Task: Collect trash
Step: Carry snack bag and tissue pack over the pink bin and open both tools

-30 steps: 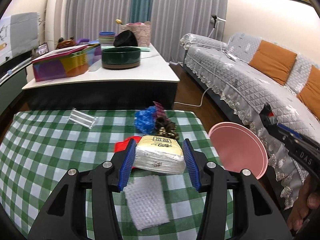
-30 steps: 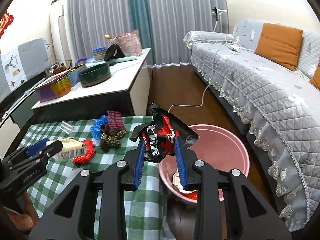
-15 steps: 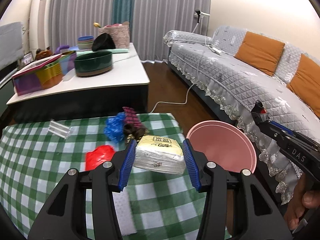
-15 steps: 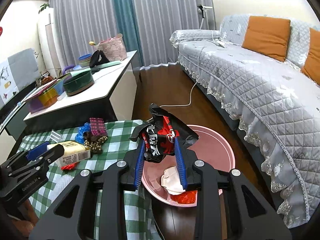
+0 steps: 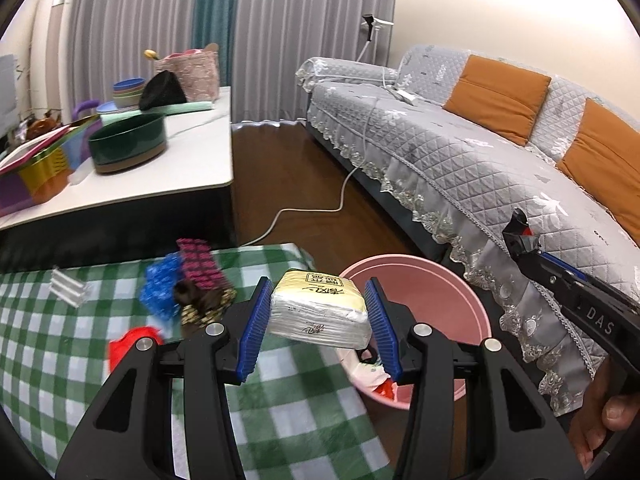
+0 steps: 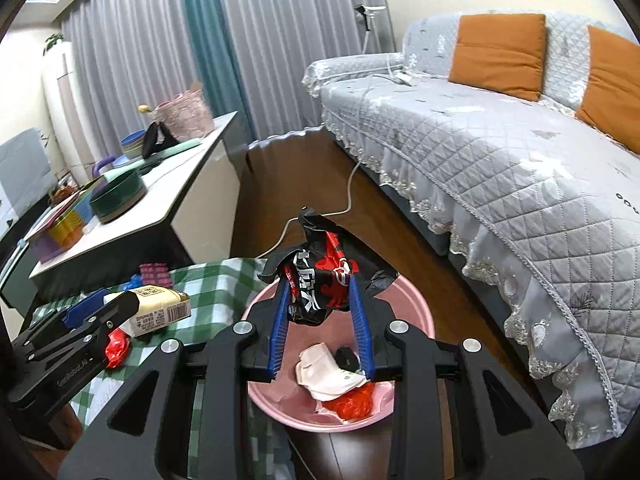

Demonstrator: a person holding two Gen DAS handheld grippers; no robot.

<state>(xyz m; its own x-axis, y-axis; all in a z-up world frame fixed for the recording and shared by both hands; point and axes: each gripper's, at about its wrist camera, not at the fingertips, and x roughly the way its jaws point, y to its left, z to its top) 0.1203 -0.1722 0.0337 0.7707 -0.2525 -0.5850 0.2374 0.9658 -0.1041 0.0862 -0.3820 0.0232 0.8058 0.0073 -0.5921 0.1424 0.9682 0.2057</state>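
My left gripper is shut on a yellow-and-white tissue pack, held above the right edge of the green checked table, beside the pink bin. My right gripper is shut on a crumpled black-and-red snack wrapper, held directly over the pink bin. The bin holds white paper and red scrap. The left gripper with the tissue pack also shows in the right wrist view.
On the table lie a red scrap, blue plastic, a pink blister pack, a dark patterned scrap and a clear piece. A grey sofa stands right of the bin. A white cable crosses the floor.
Both grippers have moved right toward the bin with their loads. The right gripper has come over the bin; the left has gone from mid-table to the table's right edge.
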